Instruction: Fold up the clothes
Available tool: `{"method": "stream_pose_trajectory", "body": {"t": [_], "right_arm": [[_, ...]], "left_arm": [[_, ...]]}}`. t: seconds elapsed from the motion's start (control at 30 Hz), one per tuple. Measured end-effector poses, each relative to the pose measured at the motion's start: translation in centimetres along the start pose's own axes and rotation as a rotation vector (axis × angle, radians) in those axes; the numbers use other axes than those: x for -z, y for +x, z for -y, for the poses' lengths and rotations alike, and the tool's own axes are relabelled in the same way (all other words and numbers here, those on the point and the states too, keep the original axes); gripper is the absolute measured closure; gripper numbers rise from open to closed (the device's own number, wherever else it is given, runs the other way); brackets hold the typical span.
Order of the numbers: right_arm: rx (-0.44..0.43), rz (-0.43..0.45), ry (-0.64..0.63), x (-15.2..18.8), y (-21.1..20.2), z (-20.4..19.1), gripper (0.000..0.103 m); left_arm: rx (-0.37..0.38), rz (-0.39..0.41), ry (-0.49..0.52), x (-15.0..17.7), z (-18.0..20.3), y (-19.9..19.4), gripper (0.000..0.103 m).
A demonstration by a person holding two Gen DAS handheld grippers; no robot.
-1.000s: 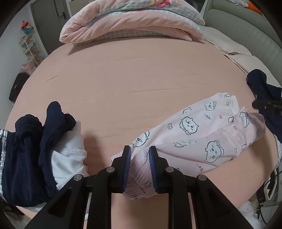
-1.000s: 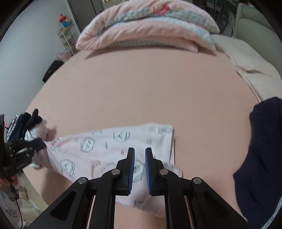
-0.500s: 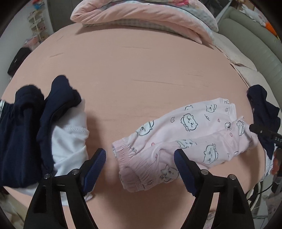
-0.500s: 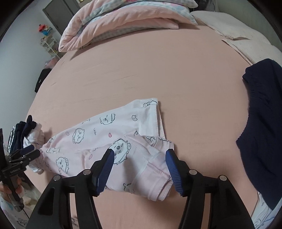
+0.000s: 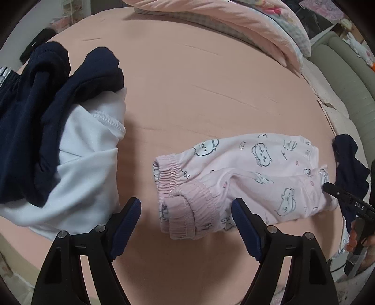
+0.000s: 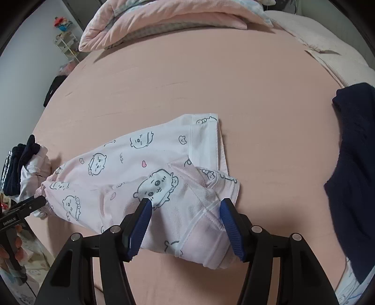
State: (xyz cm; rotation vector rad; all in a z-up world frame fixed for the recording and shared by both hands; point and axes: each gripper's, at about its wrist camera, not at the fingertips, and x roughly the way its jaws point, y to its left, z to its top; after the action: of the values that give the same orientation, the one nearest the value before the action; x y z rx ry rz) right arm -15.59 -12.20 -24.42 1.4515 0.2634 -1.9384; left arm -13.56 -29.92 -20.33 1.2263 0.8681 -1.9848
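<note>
Pink pyjama trousers (image 5: 257, 169) with a bear print lie folded lengthwise on the pink bed sheet (image 5: 199, 93). In the left wrist view my left gripper (image 5: 185, 206) hangs open just above the two elastic cuffs, its pads clear of the cloth. The right wrist view shows the trousers (image 6: 131, 164) from the other end. There my right gripper (image 6: 185, 204) stands open over the waistband, with the cloth between the fingers but not pinched. Each gripper's tip shows at the edge of the other's view, the right gripper (image 5: 339, 194) and the left gripper (image 6: 25, 206).
A heap of navy and white clothes (image 5: 46, 117) lies left of the cuffs. A navy garment (image 6: 351, 152) lies right of the waistband. A folded pink duvet (image 6: 164, 21) sits at the far side. The bed's near edge runs just below the grippers.
Both grippers were shut on the trousers and have opened, letting go. Both have sunk closer to the bed, the left one rolling, and the trousers now rest on the sheet.
</note>
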Motion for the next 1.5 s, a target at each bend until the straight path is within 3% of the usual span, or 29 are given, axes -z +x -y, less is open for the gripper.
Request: {"method": "stream_pose_trajectory", "body": {"t": [0.27,0.4,0.5,0.57,0.7,0.87,0.97,1.1,1.27,1.5], "right_arm": [[-0.001,-0.003,0.021,0.2,0.8,0.2,0.043],[0.009,0.018,0.025,0.4,1.0,0.2,0.043],[0.029,0.031,0.005,0.7,1.1,-0.1,0.045],[0.061,0.035,-0.025,0.9,1.2,-0.6,0.055],[0.105,0.022,-0.04,1.3,2.2,-1.0,0.063],[0.154,0.067,-0.074,1.9,2.5,-1.8,0.076],[0.129,0.093,-0.046,2.2,1.9,-1.6,0.084],[0.092,0.126,-0.014,2.6,1.0,-1.3,0.085],[0.116,0.152,-0.023,3.2,0.1,-1.8,0.085],[0.155,0.21,-0.076,3.6,-2.3,-3.3,0.086]], "left_arm": [[0.026,0.016,-0.022,0.8,-0.2,1.0,0.026],[0.035,0.028,-0.05,1.4,-0.7,1.3,0.053],[0.018,0.045,-0.035,1.8,-0.6,1.2,0.059],[0.006,0.058,-0.021,2.0,-0.6,1.2,0.061],[-0.008,0.066,-0.013,2.3,-0.3,1.5,0.067],[-0.044,0.086,0.013,2.8,0.4,1.4,0.07],[-0.049,0.101,0.018,3.2,0.4,0.9,0.071],[-0.029,0.115,-0.018,4.3,-0.5,0.2,0.076],[-0.02,0.127,-0.014,6.0,-1.8,-1.1,0.077],[-0.014,0.157,0.012,7.2,-0.3,-3.4,0.077]]}}
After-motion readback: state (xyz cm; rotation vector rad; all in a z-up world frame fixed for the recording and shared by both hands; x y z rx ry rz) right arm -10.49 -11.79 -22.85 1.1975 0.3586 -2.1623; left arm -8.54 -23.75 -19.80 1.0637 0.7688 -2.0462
